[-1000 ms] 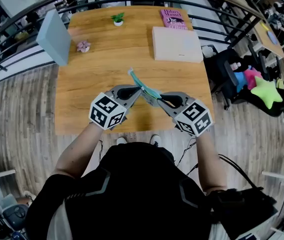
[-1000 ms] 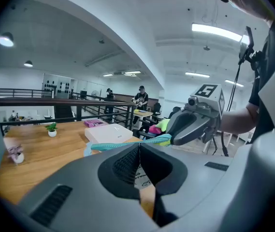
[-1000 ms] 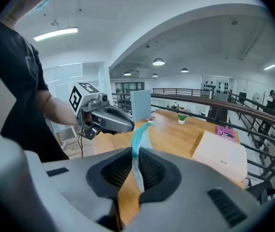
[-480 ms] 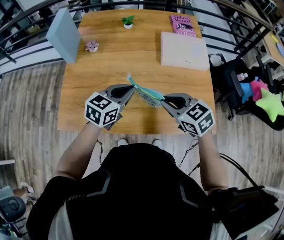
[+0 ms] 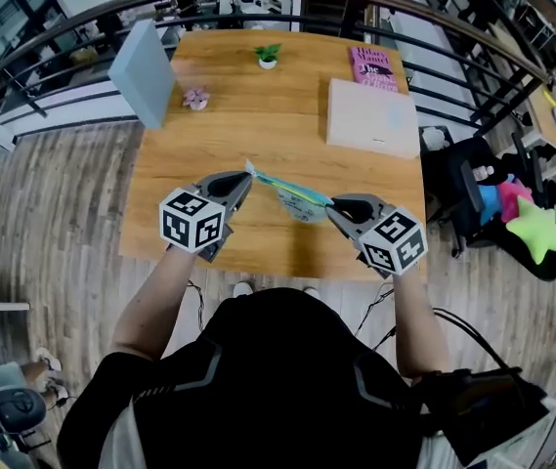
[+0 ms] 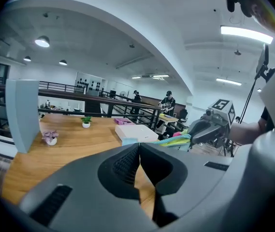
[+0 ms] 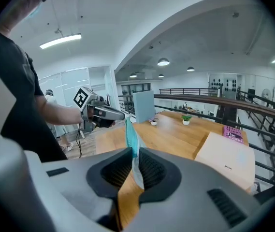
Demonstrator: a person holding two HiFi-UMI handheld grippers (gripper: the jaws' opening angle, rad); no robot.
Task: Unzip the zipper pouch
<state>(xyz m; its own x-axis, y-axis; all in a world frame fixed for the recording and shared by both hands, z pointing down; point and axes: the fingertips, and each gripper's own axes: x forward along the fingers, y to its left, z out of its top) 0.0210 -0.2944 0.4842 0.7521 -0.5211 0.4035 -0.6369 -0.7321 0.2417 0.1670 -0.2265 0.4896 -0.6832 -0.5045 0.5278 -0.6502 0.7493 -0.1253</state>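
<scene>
Head camera looks down — left tool and right tool cameras face each other, table shared.

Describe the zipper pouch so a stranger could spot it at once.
Find the light wooden table, then its near edge, where the left gripper and right gripper face each other. The flat teal zipper pouch is stretched between them, each shut on one end; nothing else is held up off the tabletop.

Rig note: my left hand-held gripper and right hand-held gripper are grey moulded shells with dark ribbed pads, each carrying a black-and-white square-marker cube, and I wear a black short-sleeved top with grey shoulder stripes.
</scene>
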